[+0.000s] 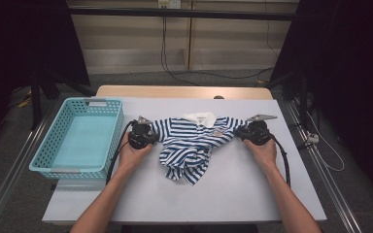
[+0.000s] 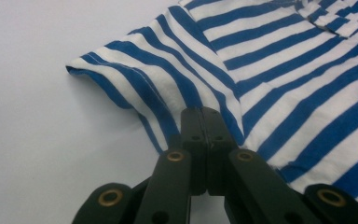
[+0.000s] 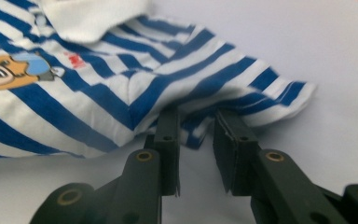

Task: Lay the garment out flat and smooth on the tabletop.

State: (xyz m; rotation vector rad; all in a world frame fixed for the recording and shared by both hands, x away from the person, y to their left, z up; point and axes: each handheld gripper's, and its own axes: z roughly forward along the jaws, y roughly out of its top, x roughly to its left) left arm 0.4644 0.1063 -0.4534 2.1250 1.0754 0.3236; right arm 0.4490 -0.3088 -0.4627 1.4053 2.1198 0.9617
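Pinching one sleeve of the striped shirt (image 2: pixel 279 70), the left gripper (image 2: pixel 204 122) has its jaws clamped together. The right gripper (image 3: pixel 196 122) holds narrow jaws apart around the other sleeve, mid-bench (image 1: pixel 252 189).

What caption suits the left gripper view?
Left hand-held gripper shut on the striped shirt near its sleeve, over the white table.

We've got a pale grey bench (image 1: pixel 243 184) here, and on it a blue-and-white striped shirt (image 1: pixel 194 145) lying rumpled near the middle, sleeves spread out, with a turquoise basket (image 1: pixel 109 141) sitting at the left edge.
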